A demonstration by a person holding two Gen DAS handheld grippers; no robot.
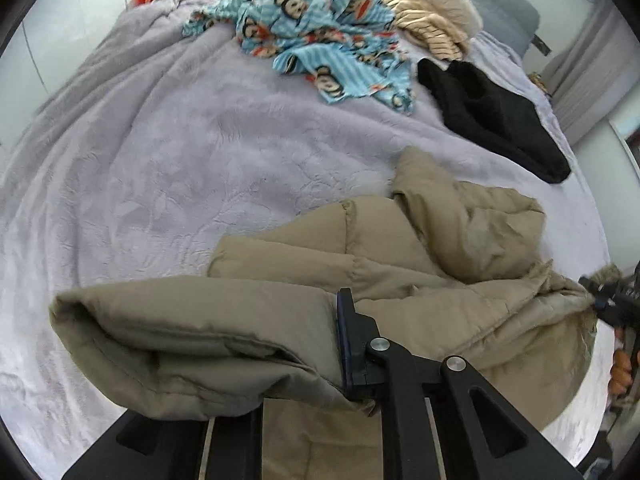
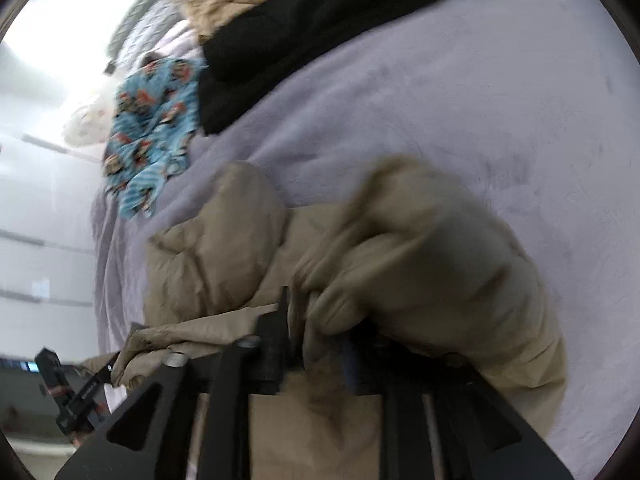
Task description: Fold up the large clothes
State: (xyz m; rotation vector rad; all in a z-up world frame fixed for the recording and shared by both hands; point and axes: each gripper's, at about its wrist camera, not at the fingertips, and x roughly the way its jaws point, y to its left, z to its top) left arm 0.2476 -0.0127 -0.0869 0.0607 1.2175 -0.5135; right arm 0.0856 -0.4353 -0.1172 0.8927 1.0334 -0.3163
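Tan puffer jacket [image 1: 380, 280] is lying crumpled at the near edge of the bed [image 1: 160, 160], on the lilac blanket. Left tool [image 1: 320, 344] is pinching a folded sleeve end of it, pads nearly together. Right tool [image 2: 316, 340] has its pads spread, with jacket fabric bunched between them; too blurry to tell if they press it. A blue monkey-print garment [image 1: 320, 40], a black garment [image 1: 492, 120] and a cream one [image 1: 432, 12] sit toward the far edge.

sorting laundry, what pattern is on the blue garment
Light blue stripes with cartoon monkey faces, clearest in the left wrist view.
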